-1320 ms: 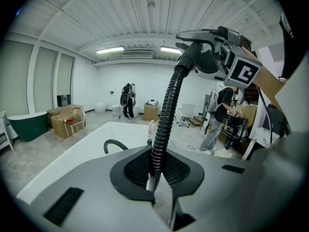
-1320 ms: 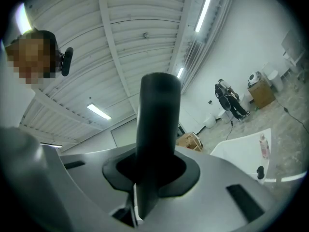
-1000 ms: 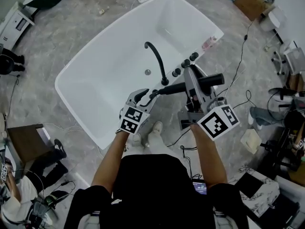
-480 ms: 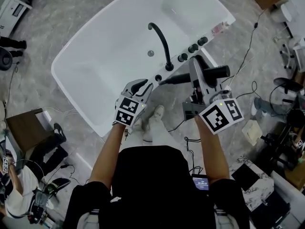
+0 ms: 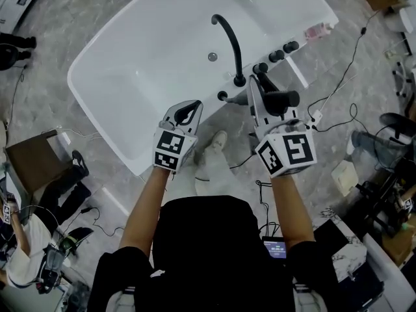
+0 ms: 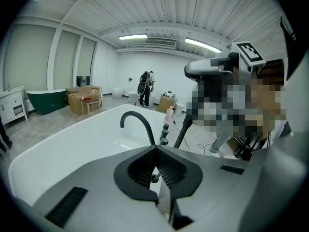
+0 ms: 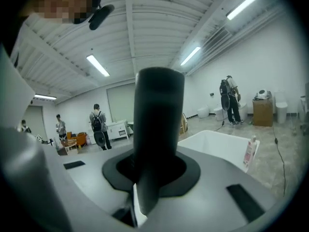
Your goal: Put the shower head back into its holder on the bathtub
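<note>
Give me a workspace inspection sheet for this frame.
surface: white bathtub on grey marbled floor.
job's things: black shower head, thin end close to the holder, apparently not seated yet.
clutter: pink bottle at the tub's far corner.
grippers: left tool shut, jaws just closed, nothing between them; right tool shut on the shower head.
cables: several loose on the floor right of the tub.
surroundings: black faucet, knobs, brown box, people standing far off.
</note>
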